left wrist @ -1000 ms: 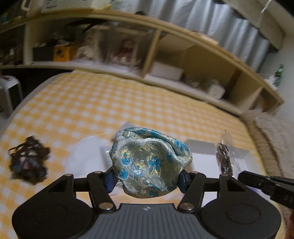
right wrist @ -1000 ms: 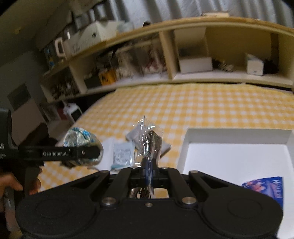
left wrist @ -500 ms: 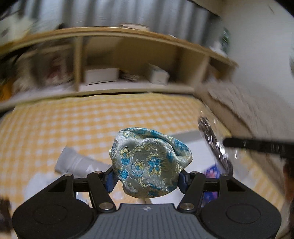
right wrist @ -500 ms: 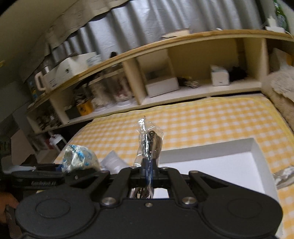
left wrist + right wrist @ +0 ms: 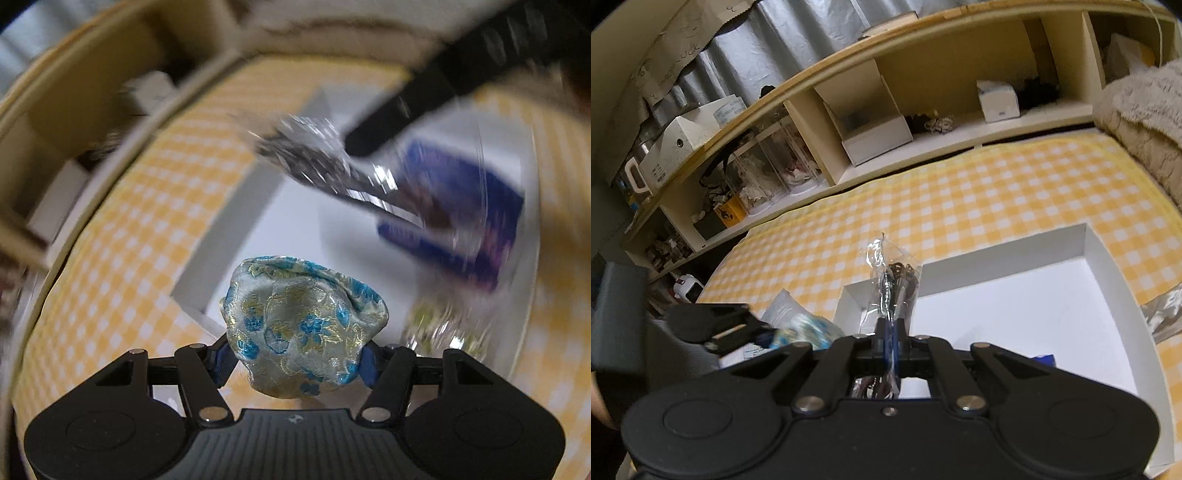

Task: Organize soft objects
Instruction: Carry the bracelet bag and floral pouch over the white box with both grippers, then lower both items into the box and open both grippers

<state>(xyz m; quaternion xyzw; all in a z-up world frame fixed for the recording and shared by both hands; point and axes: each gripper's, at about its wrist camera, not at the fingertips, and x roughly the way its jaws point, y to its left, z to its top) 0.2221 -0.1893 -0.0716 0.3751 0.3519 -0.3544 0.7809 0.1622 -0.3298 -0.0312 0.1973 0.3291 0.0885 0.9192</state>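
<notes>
Over the white box [image 5: 229, 225], both loaded grippers have now arrived.

Left claw [image 5: 297, 356] opening around pouch [image 5: 303, 328]; right claw [image 5: 888, 328] clamped.

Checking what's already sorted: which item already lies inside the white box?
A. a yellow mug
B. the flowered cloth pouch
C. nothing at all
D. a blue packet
D: the blue packet lies on the floor of the white box, while the flowered pouch sits between the left gripper's jaws.
</notes>
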